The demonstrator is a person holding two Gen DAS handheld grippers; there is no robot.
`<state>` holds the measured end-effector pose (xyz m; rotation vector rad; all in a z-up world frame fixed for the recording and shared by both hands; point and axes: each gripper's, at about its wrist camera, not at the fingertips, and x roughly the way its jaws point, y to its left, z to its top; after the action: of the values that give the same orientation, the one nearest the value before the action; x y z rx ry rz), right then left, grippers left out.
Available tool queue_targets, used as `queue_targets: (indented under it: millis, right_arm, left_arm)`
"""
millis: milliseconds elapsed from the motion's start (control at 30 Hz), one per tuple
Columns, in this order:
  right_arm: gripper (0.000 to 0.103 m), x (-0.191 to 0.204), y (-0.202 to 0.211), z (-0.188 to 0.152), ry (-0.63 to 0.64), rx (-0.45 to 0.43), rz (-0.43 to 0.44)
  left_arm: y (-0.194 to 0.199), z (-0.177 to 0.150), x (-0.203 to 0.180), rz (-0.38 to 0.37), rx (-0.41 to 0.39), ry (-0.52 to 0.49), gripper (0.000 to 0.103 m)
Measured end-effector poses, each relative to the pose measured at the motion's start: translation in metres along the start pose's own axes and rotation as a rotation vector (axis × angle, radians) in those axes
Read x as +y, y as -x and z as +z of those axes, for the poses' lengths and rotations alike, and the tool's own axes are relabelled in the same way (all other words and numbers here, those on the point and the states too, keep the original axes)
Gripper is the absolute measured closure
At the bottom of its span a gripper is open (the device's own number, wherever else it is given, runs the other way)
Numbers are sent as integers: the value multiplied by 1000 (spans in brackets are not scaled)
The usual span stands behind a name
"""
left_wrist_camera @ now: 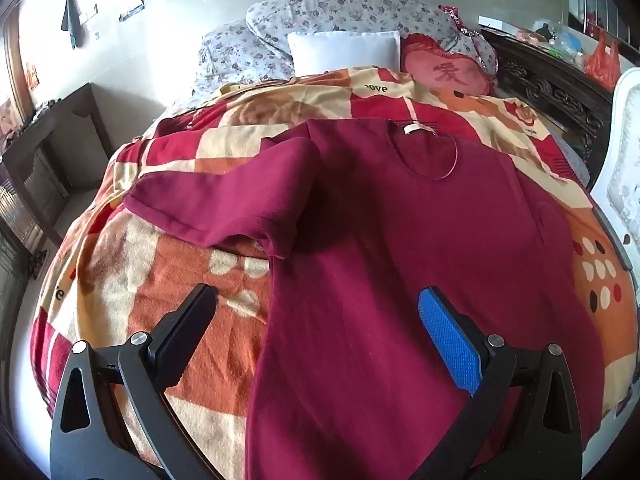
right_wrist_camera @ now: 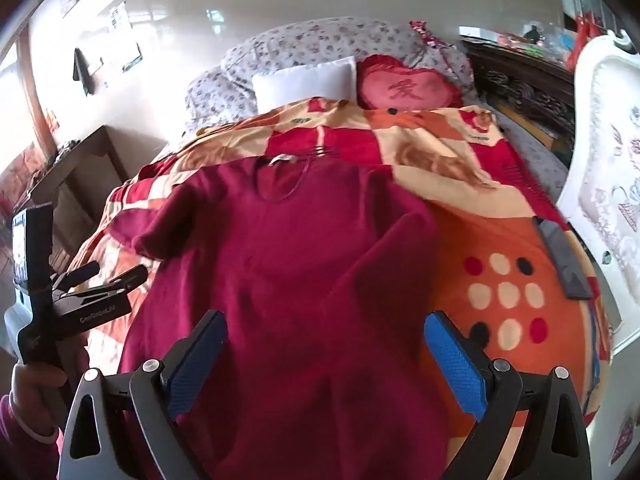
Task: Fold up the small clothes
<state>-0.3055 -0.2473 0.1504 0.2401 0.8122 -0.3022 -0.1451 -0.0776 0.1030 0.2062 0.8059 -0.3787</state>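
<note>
A dark red short-sleeved shirt (left_wrist_camera: 392, 248) lies flat on the patterned blanket, collar and white label toward the pillows. Its left sleeve (left_wrist_camera: 216, 204) spreads out to the side. In the right wrist view the same shirt (right_wrist_camera: 280, 264) fills the middle, with its right sleeve folded in over the body. My left gripper (left_wrist_camera: 316, 304) hovers open above the shirt's lower left edge, holding nothing. My right gripper (right_wrist_camera: 324, 328) hangs open over the shirt's lower part, nothing between its blue pads. The left gripper (right_wrist_camera: 108, 276) also shows at the left edge, held by a hand (right_wrist_camera: 32, 384).
An orange, red and cream blanket (left_wrist_camera: 160, 292) covers the bed. A white pillow (left_wrist_camera: 344, 50), a red heart cushion (right_wrist_camera: 404, 88) and floral bedding lie at the head. A dark flat phone-like object (right_wrist_camera: 564, 264) rests on the blanket at the right, near a white padded frame (right_wrist_camera: 608, 184).
</note>
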Motion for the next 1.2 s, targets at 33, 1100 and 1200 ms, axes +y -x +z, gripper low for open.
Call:
queue_targets:
  millis: [33, 1100, 1200]
  right_arm:
    - [5, 2, -3, -3, 7, 0, -1]
    - [5, 51, -47, 9, 75, 58, 6]
    - [5, 49, -50, 11, 68, 63, -11]
  left_arm:
    - [1, 0, 0, -2, 0, 3, 1]
    - [-5, -3, 21, -6, 22, 65, 1]
    - [-4, -3, 21, -8, 23, 67, 1]
